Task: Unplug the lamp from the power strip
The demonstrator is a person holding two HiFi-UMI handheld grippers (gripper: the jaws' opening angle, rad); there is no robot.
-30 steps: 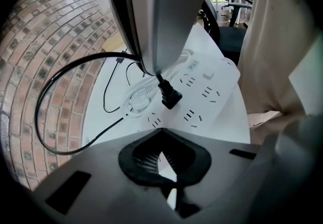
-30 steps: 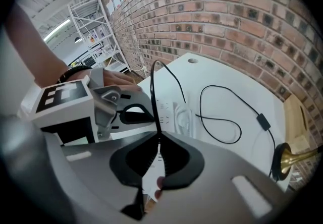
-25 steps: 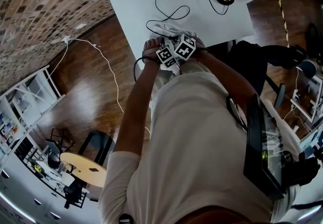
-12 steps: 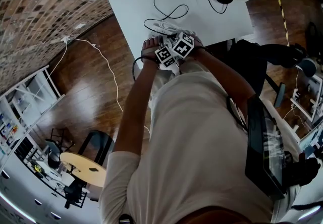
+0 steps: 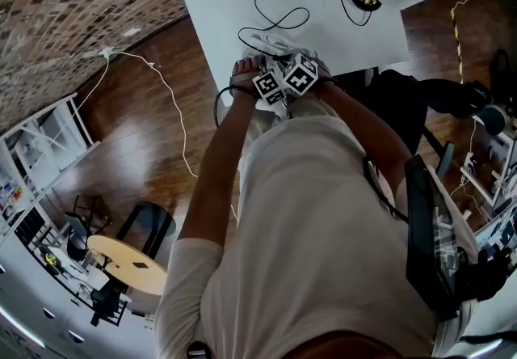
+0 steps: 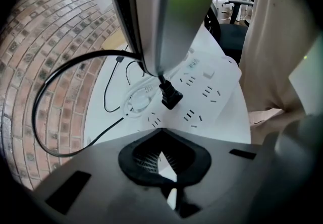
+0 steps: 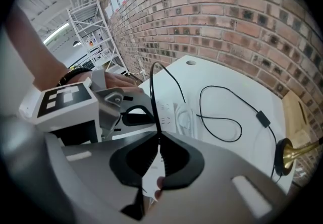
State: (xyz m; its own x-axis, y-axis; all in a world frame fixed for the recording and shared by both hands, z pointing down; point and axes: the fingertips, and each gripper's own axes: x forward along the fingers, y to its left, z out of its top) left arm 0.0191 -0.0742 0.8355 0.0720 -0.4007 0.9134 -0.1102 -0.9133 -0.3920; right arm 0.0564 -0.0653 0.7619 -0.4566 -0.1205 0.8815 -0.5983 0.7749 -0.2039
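Pinching the cord (image 7: 154,97), right gripper (image 7: 159,137) partly hides the power strip (image 6: 207,84).

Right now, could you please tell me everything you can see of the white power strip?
The power strip is a flat, white, plastic-looking block lying on the white table, near its front edge. Its top shows several rows of sockets and a small switch toward the far end. A white cord lies bundled beside it. A black plug stands tilted over a middle socket; whether its pins are still in, I cannot tell.
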